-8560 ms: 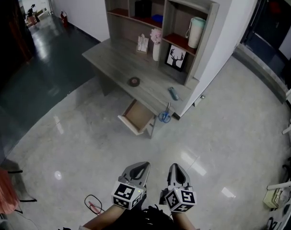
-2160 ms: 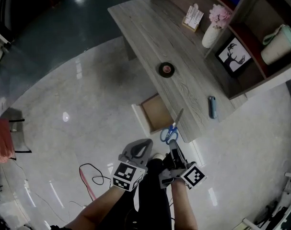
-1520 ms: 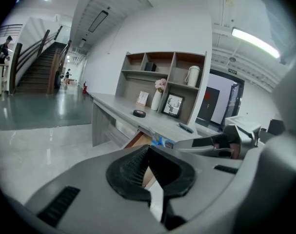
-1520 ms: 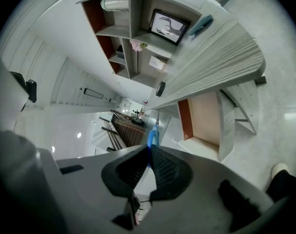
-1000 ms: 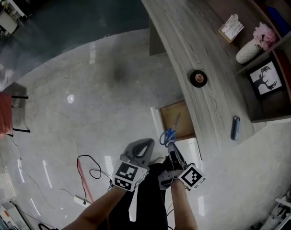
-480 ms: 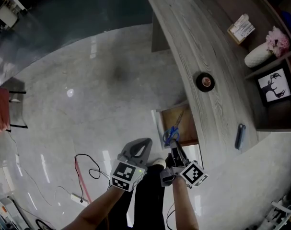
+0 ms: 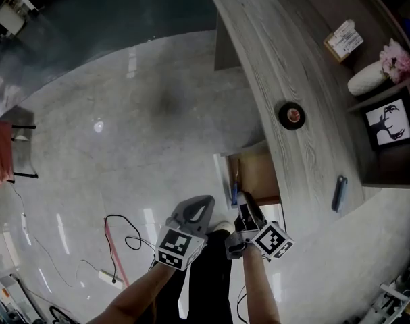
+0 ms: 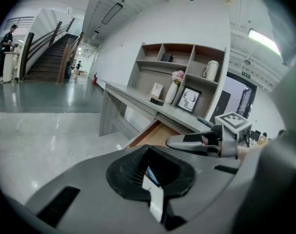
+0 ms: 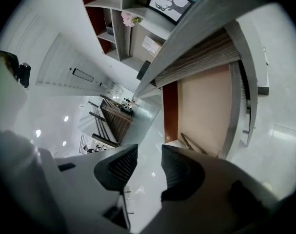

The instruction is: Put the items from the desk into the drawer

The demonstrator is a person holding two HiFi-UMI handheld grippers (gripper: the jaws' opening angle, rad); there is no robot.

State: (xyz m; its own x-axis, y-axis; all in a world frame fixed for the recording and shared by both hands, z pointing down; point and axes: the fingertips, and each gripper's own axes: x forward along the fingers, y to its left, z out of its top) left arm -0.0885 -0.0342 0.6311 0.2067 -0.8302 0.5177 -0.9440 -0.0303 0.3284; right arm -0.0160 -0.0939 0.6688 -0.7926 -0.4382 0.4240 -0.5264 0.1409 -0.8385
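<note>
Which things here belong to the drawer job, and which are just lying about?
Job: drawer, scissors in it, tape roll and blue tool on the desk.
Probably just lying about: vase, deer picture, card box at the back; red cable on the floor.

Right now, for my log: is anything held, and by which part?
Nothing. The right claw has just been opening, nothing between its jaws; the scissors lie in the drawer. The left claw is shut, empty.

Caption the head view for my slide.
Right gripper, jaws just opened and empty, near blue-handled scissors lying in the open wooden drawer; black tape roll sits on the grey desk.
</note>
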